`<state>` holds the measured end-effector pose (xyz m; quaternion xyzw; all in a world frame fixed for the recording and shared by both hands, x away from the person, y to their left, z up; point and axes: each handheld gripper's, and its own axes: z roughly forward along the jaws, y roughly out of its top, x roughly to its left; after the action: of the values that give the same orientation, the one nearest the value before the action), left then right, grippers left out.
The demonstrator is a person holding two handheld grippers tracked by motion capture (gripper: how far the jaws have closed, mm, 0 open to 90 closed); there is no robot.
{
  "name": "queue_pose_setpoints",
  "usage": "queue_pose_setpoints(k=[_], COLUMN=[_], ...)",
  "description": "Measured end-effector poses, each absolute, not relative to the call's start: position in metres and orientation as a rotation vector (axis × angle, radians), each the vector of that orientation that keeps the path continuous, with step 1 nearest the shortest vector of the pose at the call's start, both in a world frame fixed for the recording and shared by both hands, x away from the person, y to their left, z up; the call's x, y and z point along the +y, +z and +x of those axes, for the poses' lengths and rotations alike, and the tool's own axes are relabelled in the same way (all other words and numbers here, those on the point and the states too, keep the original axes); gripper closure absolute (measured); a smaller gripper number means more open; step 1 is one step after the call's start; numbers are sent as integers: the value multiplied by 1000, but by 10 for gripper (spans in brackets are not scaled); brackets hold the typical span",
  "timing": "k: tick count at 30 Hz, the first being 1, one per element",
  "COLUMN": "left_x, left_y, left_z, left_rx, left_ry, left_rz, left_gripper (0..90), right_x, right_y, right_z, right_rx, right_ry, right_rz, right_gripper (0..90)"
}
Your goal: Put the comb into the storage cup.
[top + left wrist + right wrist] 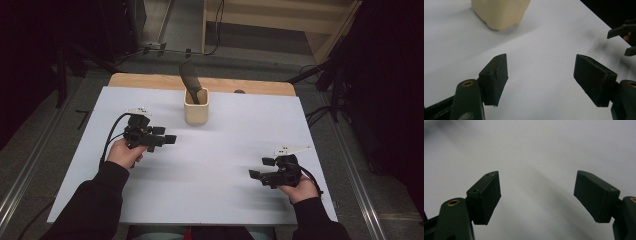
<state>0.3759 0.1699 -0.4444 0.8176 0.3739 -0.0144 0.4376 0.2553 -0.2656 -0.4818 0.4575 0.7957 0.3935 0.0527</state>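
— Cream-coloured, that cup (195, 111), and it is the only one on the desk (215, 165). It stands upright toward the far edge, about midway across, with one dark curved utensil (191, 83) poking out of its top and leaning to the left.

— Any writing on it? A brand, a label?

— None that I can read, on the cup or on the pale sheet that covers the desk. The left gripper view shows the cup's lower wall (500, 12) close up and it looks plain (the picture is a little soft, so fine print would be lost anyway).

— How many tools, then?

— Two. The left tool (170, 139) is held above the desk just to the left of the cup and nearer the person, pointing right, its jaws spread wide with nothing between them; the cup sits ahead of it and apart from it. The right tool (261, 168) is held over the near right part of the desk, well apart from the cup, pointing left, jaws likewise wide apart and empty.

— And beneath the right one?

— Bare pale surface. In the left gripper view the right tool (624, 37) shows at the far right edge.

— Anything else to count?

— Two dark sleeves, one hand on each tool, one cable trailing from each.
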Motion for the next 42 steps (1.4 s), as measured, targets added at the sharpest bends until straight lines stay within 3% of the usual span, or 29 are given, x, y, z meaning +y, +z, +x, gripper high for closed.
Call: queue_pose_setpoints(k=[10, 42], left_x=[170, 178], left_y=[-446, -453], left_z=[362, 323], left_rx=[896, 869], left_ry=[16, -24], left_rz=[2055, 2102], left_gripper=[282, 281], right_x=[-266, -266], right_y=[-483, -484], right_z=[256, 257], right_rx=[2421, 2422], right_ry=[1191, 1176], right_rz=[1401, 1422], right_gripper=[197, 197])
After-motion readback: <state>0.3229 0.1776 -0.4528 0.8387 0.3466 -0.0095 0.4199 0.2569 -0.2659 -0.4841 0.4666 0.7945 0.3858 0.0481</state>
